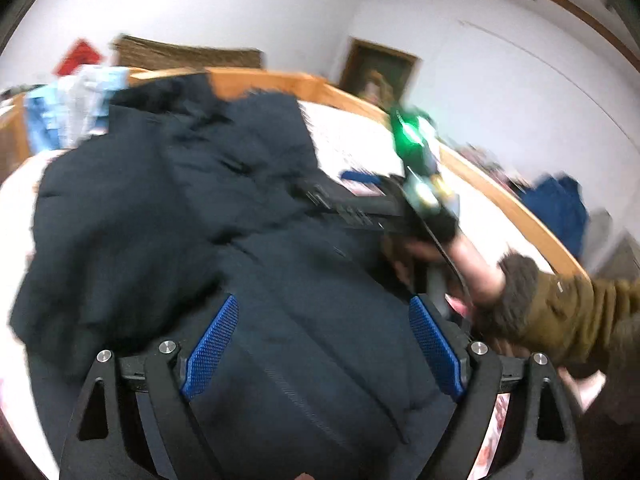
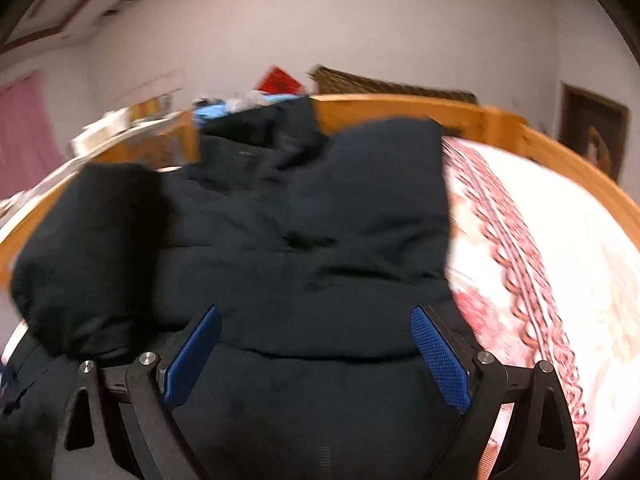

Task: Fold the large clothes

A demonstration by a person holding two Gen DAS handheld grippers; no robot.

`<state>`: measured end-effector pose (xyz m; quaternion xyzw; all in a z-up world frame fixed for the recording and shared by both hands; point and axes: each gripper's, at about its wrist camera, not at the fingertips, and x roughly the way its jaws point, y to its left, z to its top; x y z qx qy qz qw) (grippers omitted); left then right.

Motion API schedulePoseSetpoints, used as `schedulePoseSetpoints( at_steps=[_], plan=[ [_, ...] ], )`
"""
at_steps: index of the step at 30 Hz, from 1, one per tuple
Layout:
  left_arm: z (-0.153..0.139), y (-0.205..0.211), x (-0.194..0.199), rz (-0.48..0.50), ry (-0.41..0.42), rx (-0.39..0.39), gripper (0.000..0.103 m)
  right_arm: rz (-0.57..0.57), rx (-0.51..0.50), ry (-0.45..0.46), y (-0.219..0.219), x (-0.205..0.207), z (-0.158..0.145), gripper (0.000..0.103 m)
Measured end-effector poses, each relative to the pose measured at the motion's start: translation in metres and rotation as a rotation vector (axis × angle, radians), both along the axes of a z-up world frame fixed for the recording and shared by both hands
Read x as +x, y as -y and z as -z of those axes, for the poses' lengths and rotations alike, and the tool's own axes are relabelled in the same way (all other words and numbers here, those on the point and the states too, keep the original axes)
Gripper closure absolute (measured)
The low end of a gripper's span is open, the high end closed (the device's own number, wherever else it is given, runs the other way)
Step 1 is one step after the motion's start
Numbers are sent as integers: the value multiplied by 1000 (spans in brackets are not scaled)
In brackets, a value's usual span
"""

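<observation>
A large dark navy padded jacket (image 1: 180, 208) lies bunched on a bed with a white and red patterned cover (image 2: 532, 248). It also fills the right wrist view (image 2: 304, 232). My left gripper (image 1: 324, 344) is open, its blue pads spread wide just above the jacket's near part. My right gripper (image 2: 316, 352) is open too, its pads wide apart over the jacket's near edge. In the left wrist view the right gripper's body (image 1: 416, 184), with a green light, sits at the jacket's right side, held by a hand in an olive sleeve (image 1: 560, 312).
A wooden bed frame (image 2: 400, 114) runs round the far side. Light blue and grey clothes (image 1: 68, 108) are piled at the far left corner. A blue garment (image 1: 556, 208) lies beyond the right rail. A framed picture (image 1: 378, 70) hangs on the white wall.
</observation>
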<state>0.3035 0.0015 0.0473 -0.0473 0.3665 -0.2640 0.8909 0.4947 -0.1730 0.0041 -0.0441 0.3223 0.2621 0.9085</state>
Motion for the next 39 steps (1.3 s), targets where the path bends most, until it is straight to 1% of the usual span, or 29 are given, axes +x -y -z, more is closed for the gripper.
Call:
schedulePoseSetpoints(
  at_steps=[3, 4, 5, 7, 8, 10, 11, 13, 14, 15, 17, 20, 22, 24, 25, 27, 29, 30, 31, 32, 33, 36, 39],
  plan=[
    [-20, -30, 1, -173, 55, 40, 20, -113, -24, 31, -32, -24, -3, 7],
    [-27, -43, 5, -271, 87, 95, 19, -152, -42, 50, -45, -34, -4, 7],
    [-30, -52, 8, -344, 105, 139, 19, -194, -64, 72, -59, -45, -4, 7],
    [-31, -69, 17, -461, 116, 210, 19, -275, -127, 131, -86, -67, -3, 7],
    [-29, -80, 24, -537, 115, 248, 19, -312, -162, 169, -99, -79, -2, 6],
    [-21, -100, 41, -642, 106, 298, 19, -367, -220, 226, -121, -96, 2, 6],
    [-14, -108, 50, -679, 84, 332, 19, -409, -268, 267, -138, -109, 4, 6],
    [2, -123, 71, -740, 25, 390, 19, -467, -327, 333, -161, -125, 9, 6],
    [12, -132, 83, -757, -11, 394, 19, -497, -353, 363, -172, -133, 12, 6],
    [19, -139, 87, -763, -32, 376, 19, -526, -374, 387, -182, -140, 15, 6],
    [31, -156, 91, -770, -81, 293, 19, -560, -414, 421, -202, -149, 21, 6],
    [37, -175, 91, -790, -118, 202, 19, -588, -459, 428, -232, -155, 32, 6],
    [35, -182, 87, -781, -113, 192, 19, -569, -495, 454, -248, -156, 39, 7],
    [35, -188, 85, -781, -103, 202, 19, -516, -529, 477, -260, -154, 46, 7],
    [35, -190, 85, -783, -102, 203, 19, -487, -530, 473, -262, -152, 48, 8],
    [36, -194, 84, -779, -103, 195, 19, -468, -504, 454, -259, -146, 49, 19],
    [41, -194, 83, -777, -97, 195, 19, -467, -457, 426, -249, -142, 46, 58],
    [42, -193, 83, -777, -93, 195, 19, -458, -436, 425, -243, -140, 43, 64],
    [43, -192, 84, -776, -89, 193, 19, -460, -406, 417, -237, -138, 39, 77],
    [45, -191, 84, -772, -85, 185, 19, -452, -378, 408, -230, -135, 33, 94],
    [45, -190, 85, -766, -82, 176, 19, -437, -355, 405, -223, -130, 27, 97],
    [45, -182, 89, -739, -65, 164, 19, -383, -287, 425, -197, -118, 2, 98],
    [42, -171, 97, -717, -46, 176, 19, -284, -238, 435, -166, -95, -30, 98]
  ],
)
